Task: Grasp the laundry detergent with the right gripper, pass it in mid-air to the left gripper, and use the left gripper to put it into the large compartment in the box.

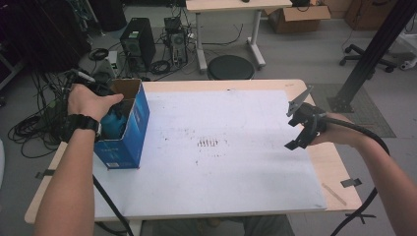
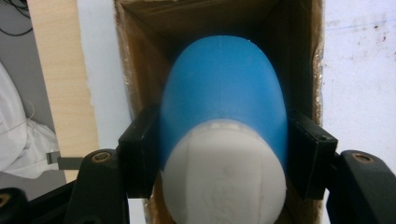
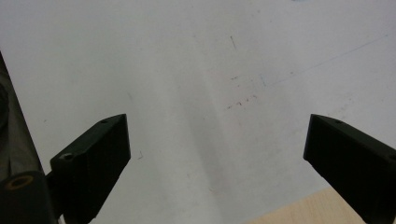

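Clamped in my left gripper [image 2: 223,154], blue bottle [image 2: 223,102] sits partway inside blue box [image 1: 129,129], release pending; right gripper [image 3: 219,154] hangs wide, empty.

box [image 1: 129,129] walls tight round bottle [image 2: 224,93], white mat [image 1: 221,162] free

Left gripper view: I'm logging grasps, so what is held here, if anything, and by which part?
The left gripper holds a blue bottle inside the open blue box, its jaws clamped on the sides just above the white cap.
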